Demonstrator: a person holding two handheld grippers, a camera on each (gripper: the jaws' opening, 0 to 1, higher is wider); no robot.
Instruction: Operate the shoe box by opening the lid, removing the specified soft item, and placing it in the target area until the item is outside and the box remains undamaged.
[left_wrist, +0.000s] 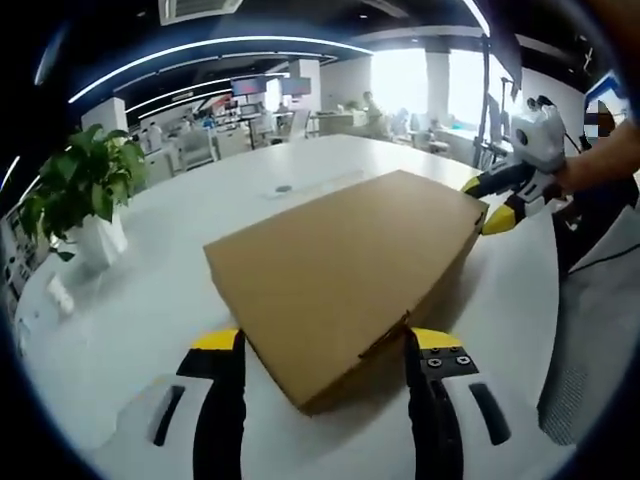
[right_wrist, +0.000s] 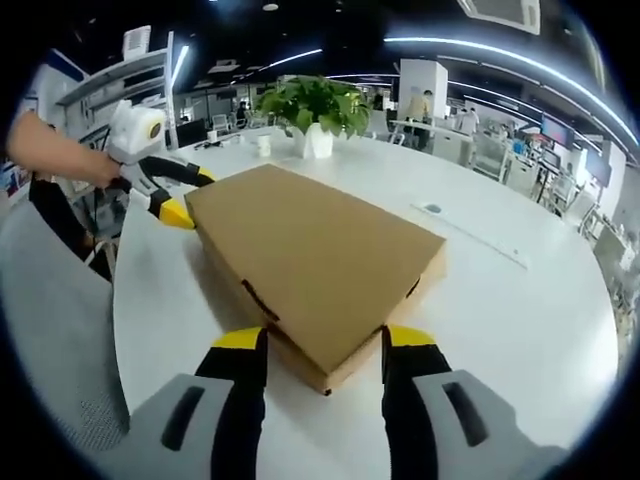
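Observation:
A closed brown cardboard shoe box lies flat on a round white table, lid down. In the left gripper view, my left gripper is open, its yellow-tipped jaws standing either side of the box's near corner. At the far corner my right gripper straddles the box edge, held by a hand. In the right gripper view, my right gripper is open astride the opposite corner, and my left gripper sits at the far left corner. What is inside the box is hidden.
A potted green plant in a white pot stands near one table edge. A small round cable port is set into the tabletop. A grey padded chair is beside the table. Office desks lie beyond.

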